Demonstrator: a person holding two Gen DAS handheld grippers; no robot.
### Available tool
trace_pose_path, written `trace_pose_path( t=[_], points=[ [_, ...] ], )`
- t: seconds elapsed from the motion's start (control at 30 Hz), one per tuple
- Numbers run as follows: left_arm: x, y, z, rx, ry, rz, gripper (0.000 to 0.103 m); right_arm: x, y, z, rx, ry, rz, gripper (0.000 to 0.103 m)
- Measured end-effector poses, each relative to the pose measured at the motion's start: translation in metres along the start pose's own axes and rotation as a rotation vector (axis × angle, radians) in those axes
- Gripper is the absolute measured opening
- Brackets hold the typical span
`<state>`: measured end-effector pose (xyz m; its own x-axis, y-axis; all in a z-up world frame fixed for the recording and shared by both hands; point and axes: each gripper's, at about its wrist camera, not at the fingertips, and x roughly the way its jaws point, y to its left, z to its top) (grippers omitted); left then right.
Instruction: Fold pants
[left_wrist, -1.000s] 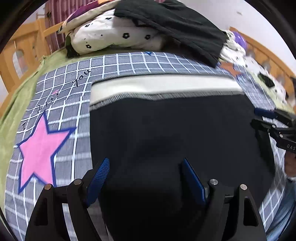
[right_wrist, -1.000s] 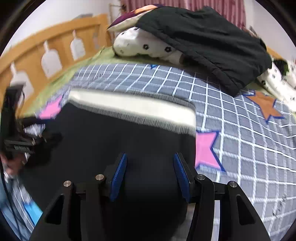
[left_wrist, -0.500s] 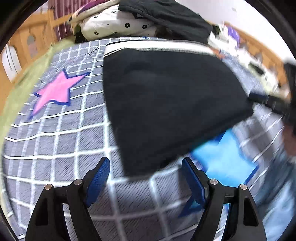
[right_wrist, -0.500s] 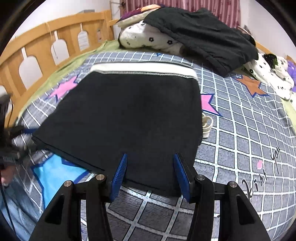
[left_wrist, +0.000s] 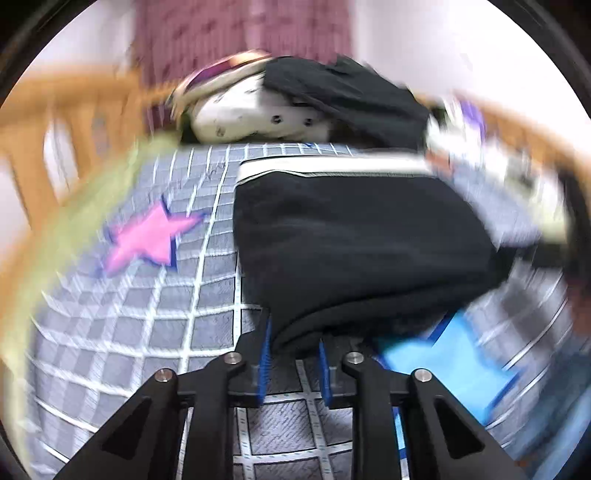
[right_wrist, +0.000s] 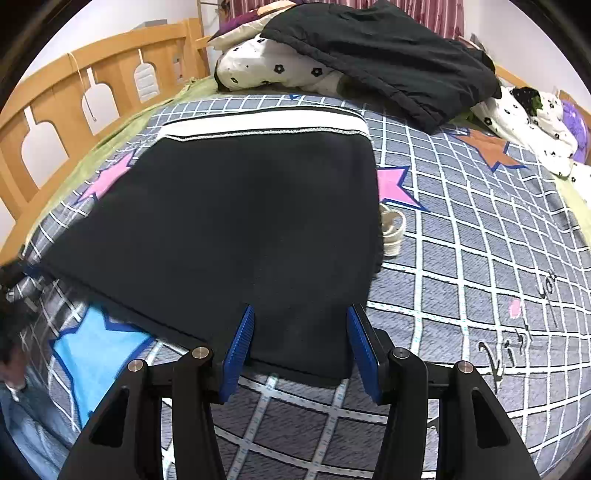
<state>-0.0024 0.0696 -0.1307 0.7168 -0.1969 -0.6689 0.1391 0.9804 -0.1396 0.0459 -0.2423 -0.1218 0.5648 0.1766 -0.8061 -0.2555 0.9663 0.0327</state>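
Left wrist: left gripper (left_wrist: 293, 349) had just closed, pinching the near hem of the black fabric pants (left_wrist: 354, 243) lying on the grey checked bedsheet (left_wrist: 147, 314).
Right wrist: right gripper (right_wrist: 300, 341) stood open astride the hem, gripping nothing. Lifting one-sided would likely skew the fold.

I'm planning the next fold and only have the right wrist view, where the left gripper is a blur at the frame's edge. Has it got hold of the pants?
Observer: Yes. In the left wrist view, the left gripper has just been closing its jaws, and they now pinch the near edge of the black pants.
Operator: Does that edge lie flat in the grip?
Observer: No. It bunches into a thick roll between the blue pads.
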Motion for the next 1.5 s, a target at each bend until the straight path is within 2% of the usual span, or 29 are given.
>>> trace_pose_path(
  t=[0.07, 0.1, 0.17, 0.23, 0.37, 0.5, 0.53, 0.67, 0.77, 0.8, 0.9, 0.97, 1.17, 1.27, 1.33, 1.4, 1.5],
  points=[
    [0.018, 0.017, -0.009, -0.096, 0.083, -0.022, 0.018, -0.003, -0.001, 0.000, 0.002, -0.011, 0.009, 0.052],
    [0.029, 0.016, -0.018, -0.077, 0.129, -0.002, 0.018, -0.003, 0.000, -0.001, 0.000, -0.010, 0.012, 0.052],
    [0.024, -0.003, -0.025, 0.032, 0.096, 0.071, 0.018, 0.001, 0.003, -0.002, -0.020, 0.000, -0.001, 0.052],
    [0.022, -0.010, -0.024, 0.070, 0.112, 0.107, 0.022, 0.002, 0.008, -0.004, -0.053, 0.003, -0.027, 0.052],
    [0.008, -0.001, -0.026, 0.009, 0.126, 0.076, 0.022, -0.011, 0.007, -0.002, -0.066, -0.038, -0.001, 0.052],
    [-0.012, 0.003, -0.016, 0.004, 0.047, 0.040, 0.022, -0.024, 0.006, 0.002, -0.071, -0.125, 0.015, 0.052],
    [-0.016, 0.003, -0.015, -0.005, 0.030, 0.031, 0.027, -0.025, 0.006, 0.003, -0.072, -0.142, 0.017, 0.052],
    [-0.022, -0.003, 0.005, -0.052, -0.033, -0.020, 0.027, -0.019, 0.005, 0.008, -0.057, -0.158, 0.037, 0.052],
    [0.000, -0.016, 0.026, -0.033, -0.003, -0.031, 0.027, -0.002, 0.009, 0.010, -0.062, -0.106, 0.018, 0.052],
    [0.008, -0.019, 0.027, -0.021, 0.020, -0.008, 0.027, 0.006, 0.010, 0.009, -0.063, -0.084, 0.003, 0.052],
    [0.037, -0.020, 0.009, -0.025, 0.098, 0.049, 0.029, 0.014, 0.014, 0.002, -0.079, -0.062, -0.057, 0.052],
    [0.033, -0.019, 0.001, -0.036, 0.054, 0.046, 0.029, 0.012, 0.013, -0.003, -0.079, -0.057, -0.062, 0.052],
    [0.027, -0.013, 0.004, -0.075, 0.090, 0.025, 0.030, 0.009, 0.002, -0.005, -0.040, -0.028, -0.019, 0.054],
    [0.024, -0.015, 0.015, -0.060, 0.079, 0.036, 0.036, -0.001, -0.002, 0.003, -0.006, -0.065, -0.002, 0.054],
    [0.027, -0.017, 0.024, -0.030, 0.065, 0.047, 0.047, -0.008, -0.001, 0.013, 0.002, -0.111, -0.003, 0.054],
    [0.037, -0.018, 0.040, -0.013, 0.059, 0.057, 0.047, -0.012, 0.004, 0.026, -0.007, -0.154, -0.005, 0.054],
    [0.061, -0.015, 0.066, -0.026, 0.088, 0.026, 0.047, -0.013, 0.014, 0.053, -0.061, -0.199, -0.020, 0.054]
  ],
)
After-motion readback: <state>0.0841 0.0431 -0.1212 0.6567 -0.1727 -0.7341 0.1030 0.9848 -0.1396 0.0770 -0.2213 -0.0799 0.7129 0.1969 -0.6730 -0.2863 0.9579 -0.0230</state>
